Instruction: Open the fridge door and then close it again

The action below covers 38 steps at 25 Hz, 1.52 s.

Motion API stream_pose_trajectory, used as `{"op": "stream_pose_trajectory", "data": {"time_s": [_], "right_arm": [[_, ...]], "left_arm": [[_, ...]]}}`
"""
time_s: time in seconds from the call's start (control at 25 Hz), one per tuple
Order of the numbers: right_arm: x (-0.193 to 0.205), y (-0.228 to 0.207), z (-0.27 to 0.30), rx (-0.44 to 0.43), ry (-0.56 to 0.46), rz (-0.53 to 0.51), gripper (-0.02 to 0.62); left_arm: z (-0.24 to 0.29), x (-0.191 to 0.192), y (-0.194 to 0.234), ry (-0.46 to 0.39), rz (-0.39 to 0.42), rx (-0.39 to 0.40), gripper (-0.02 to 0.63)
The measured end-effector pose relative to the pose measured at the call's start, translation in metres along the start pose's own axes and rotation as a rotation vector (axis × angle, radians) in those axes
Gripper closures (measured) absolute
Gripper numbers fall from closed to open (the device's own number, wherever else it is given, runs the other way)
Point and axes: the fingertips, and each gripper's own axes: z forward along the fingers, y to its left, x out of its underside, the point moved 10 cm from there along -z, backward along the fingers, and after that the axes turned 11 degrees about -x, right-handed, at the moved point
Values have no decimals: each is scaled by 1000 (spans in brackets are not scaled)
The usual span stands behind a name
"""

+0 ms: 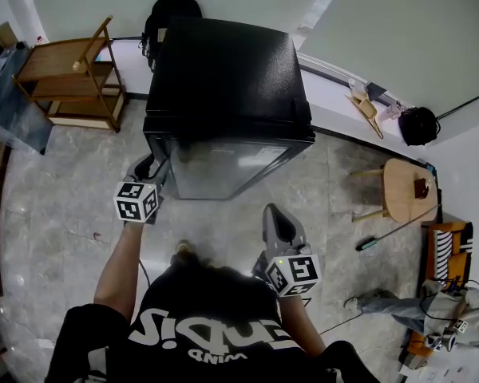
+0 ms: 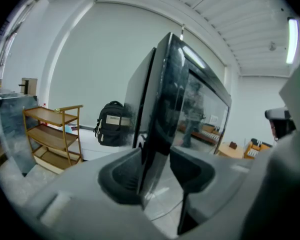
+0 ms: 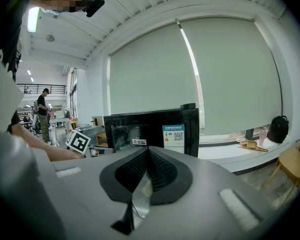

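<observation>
A small black fridge (image 1: 223,70) stands on the floor in front of me, its glass door (image 1: 223,166) facing me. My left gripper (image 1: 156,168) is at the door's left edge. In the left gripper view the door edge (image 2: 162,109) runs between the jaws of the left gripper (image 2: 155,171). The left pad lies close against it and a thin gap shows at the right pad. My right gripper (image 1: 278,218) hangs back from the fridge, lower right of the door. Its pads meet with nothing between them (image 3: 149,171), and it points at the fridge front (image 3: 150,129).
A wooden shelf rack (image 1: 72,78) stands to the fridge's left and a black backpack (image 1: 169,10) behind it. On the right are a small round wooden table (image 1: 407,190), a black bag (image 1: 419,124) and a long-handled tool (image 1: 391,234) on the floor. A person (image 3: 42,111) stands far off.
</observation>
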Motion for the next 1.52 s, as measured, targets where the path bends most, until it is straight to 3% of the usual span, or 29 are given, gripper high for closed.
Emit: {"op": "stream_pose_trajectory", "data": {"time_s": [0.68,1.52], "right_arm": [[8,8,-28,-39,-18,-9,597],[25,24,-73,-70,-30,19,597]], "left_arm": [[-78,39,-38,10,-53,-17,466],[-147,69,-88,54,-38,54,518]]}}
